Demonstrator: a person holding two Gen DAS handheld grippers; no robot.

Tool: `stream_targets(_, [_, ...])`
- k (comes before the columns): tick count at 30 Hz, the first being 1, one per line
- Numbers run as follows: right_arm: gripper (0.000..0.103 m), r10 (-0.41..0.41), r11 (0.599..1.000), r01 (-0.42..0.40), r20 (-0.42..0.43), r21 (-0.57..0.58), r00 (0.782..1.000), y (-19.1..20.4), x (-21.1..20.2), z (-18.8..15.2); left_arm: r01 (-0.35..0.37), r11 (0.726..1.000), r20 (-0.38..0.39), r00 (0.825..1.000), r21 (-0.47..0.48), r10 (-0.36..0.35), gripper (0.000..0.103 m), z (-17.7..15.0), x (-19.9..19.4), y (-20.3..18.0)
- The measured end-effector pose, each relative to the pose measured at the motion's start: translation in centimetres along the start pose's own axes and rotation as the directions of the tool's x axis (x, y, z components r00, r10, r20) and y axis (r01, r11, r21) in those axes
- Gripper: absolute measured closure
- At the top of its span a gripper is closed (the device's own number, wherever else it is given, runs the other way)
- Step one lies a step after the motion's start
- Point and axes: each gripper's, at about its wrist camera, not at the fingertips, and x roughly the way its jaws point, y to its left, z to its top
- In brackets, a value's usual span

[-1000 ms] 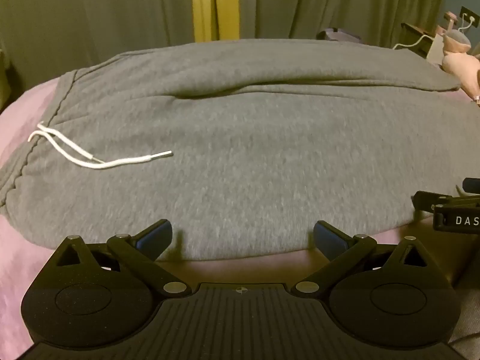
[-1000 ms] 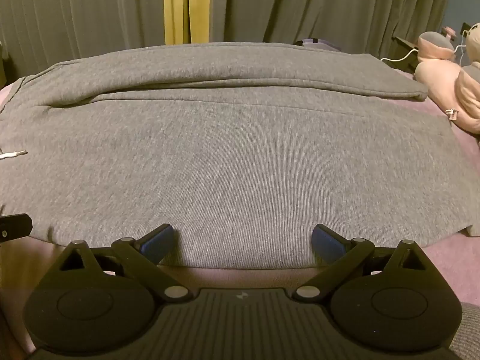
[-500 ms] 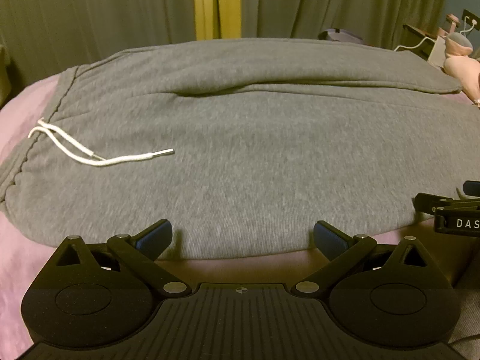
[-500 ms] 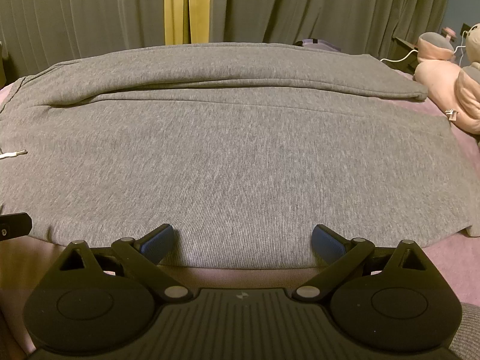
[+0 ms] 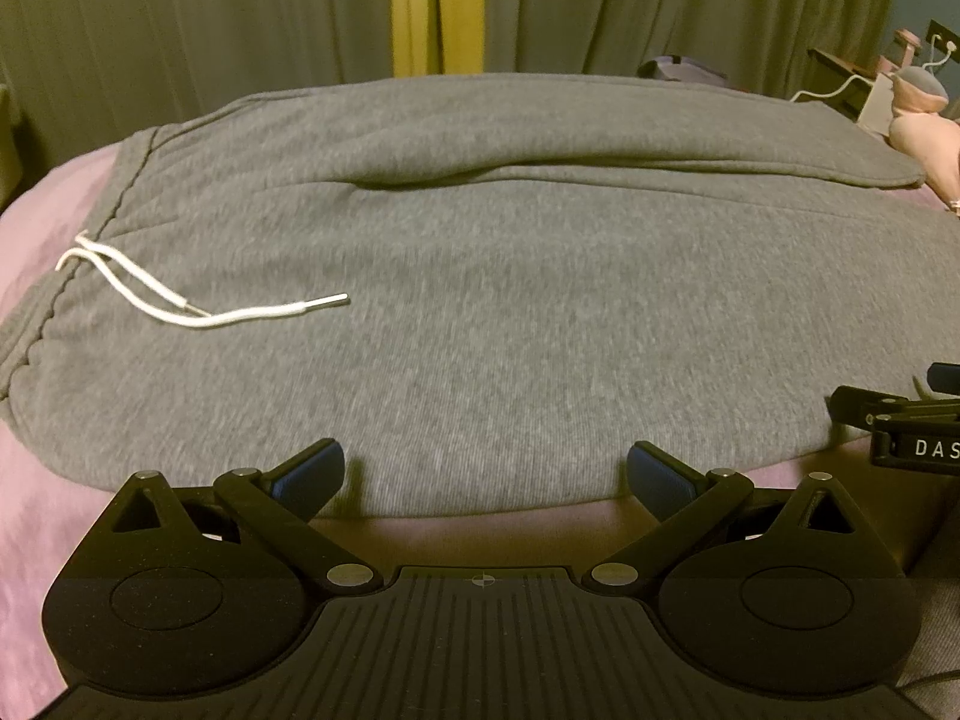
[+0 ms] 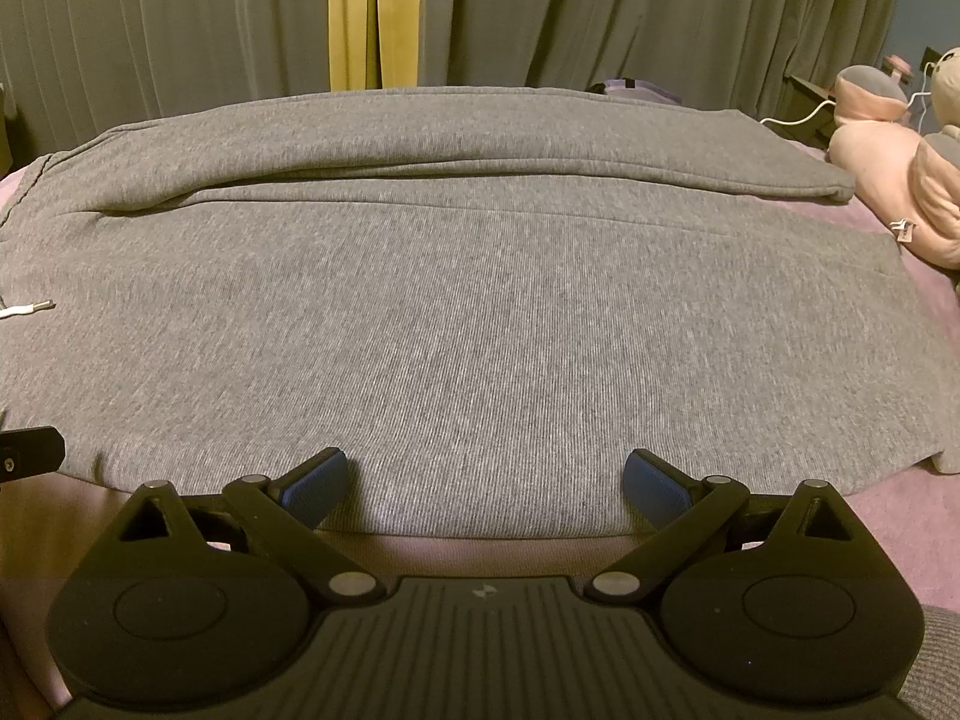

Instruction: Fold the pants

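Grey pants lie flat across a pink bed cover, waistband at my left, legs running off to the right. One leg is folded over along the far side; its long fold edge shows as a ridge across the cloth. White drawstring lies loose on the fabric near the waistband, two cords, metal tips pointing right. From the right wrist view only one tip of it shows at the far left edge.

My left gripper is spread wide, nothing between the fingers. Both blue pads sit right at the near hem of the pants, over the edge of the cloth; I can't tell if they touch it. My right gripper is the same: wide apart, holding nothing, pads at the near edge of the leg further along to the right. It also shows in the left wrist view as black hardware with white lettering at the right edge, just beside the hem.

Behind the bed: grey-green curtains with a yellow strip in the gap. Pink and grey plush toys at the far right end of the bed, near the leg cuffs. White cable and a dark shelf beside them, too small to make out more.
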Motion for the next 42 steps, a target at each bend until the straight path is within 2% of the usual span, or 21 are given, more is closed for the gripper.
stream_targets(42, [0.004,0.001,1.000,-0.001,-0.001,-0.001,1.000,0.11,0.18,-0.02,0.007,0.999,-0.037,0.999,-0.033,-0.008,0.000,0.32,0.36,0.53])
